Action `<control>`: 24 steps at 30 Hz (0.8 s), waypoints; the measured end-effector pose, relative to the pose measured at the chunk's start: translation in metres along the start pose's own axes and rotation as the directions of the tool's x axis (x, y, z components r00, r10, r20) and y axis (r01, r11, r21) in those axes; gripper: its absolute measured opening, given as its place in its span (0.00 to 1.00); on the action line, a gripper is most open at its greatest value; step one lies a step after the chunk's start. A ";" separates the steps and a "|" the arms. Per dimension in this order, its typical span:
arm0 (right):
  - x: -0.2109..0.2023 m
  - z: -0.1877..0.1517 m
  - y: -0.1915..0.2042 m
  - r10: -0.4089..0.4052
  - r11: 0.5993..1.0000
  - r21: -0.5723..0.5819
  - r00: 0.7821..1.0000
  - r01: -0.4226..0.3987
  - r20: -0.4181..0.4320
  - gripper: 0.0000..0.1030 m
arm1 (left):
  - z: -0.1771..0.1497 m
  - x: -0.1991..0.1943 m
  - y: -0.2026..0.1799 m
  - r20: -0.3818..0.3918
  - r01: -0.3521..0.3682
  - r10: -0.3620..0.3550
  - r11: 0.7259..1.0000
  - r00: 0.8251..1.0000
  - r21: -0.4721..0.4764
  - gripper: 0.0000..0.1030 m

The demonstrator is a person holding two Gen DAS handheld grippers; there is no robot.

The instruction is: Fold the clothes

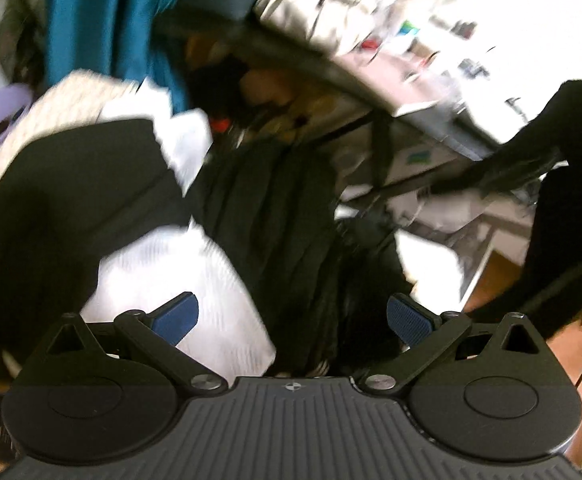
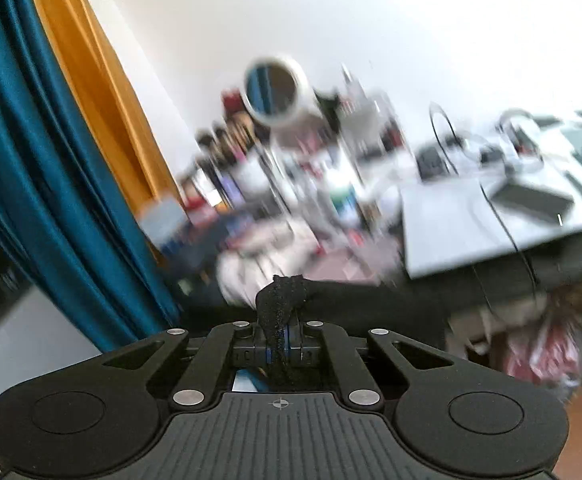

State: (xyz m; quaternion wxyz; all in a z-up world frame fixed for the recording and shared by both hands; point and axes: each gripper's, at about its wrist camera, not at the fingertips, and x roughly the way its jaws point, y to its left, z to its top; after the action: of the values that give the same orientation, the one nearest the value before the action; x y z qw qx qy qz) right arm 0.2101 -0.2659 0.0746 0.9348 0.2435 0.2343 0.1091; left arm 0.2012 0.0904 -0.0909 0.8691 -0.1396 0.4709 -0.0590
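While my left tongs (image 1: 293, 316) gape wide with nothing between them, a black garment (image 1: 287, 216) hangs just ahead; my right tongs (image 2: 279, 338) are clamped on a fold of black cloth (image 2: 281, 300)

Black cloth (image 2: 281, 300) in right tool (image 2: 279, 340)

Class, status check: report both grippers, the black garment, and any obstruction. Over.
Left gripper open, empty, above the dark clothes. Right gripper shut on black cloth. Cluttered desk and blue curtain close ahead.
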 end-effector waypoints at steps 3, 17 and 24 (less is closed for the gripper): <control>-0.014 0.032 0.026 0.067 0.998 -0.008 0.995 -0.067 0.070 0.04 | 0.006 -0.014 0.000 0.059 0.042 -0.045 0.998 0.997 0.051 1.00; -0.027 0.062 0.186 0.325 0.927 -0.220 0.943 -0.304 0.067 0.04 | 0.010 -0.045 -0.050 0.186 0.201 -0.283 0.909 0.941 0.367 1.00; -0.037 0.045 0.231 0.407 0.896 -0.205 0.913 -0.395 0.022 0.04 | 0.004 -0.038 -0.050 0.249 0.137 -0.269 0.886 0.930 0.444 1.00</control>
State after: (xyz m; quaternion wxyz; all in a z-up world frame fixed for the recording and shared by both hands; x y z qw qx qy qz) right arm 0.1789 -0.0979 0.2401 0.9187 0.1964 0.1371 0.3140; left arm 0.1844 0.0522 -0.0433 0.9292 -0.0062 0.2906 -0.2281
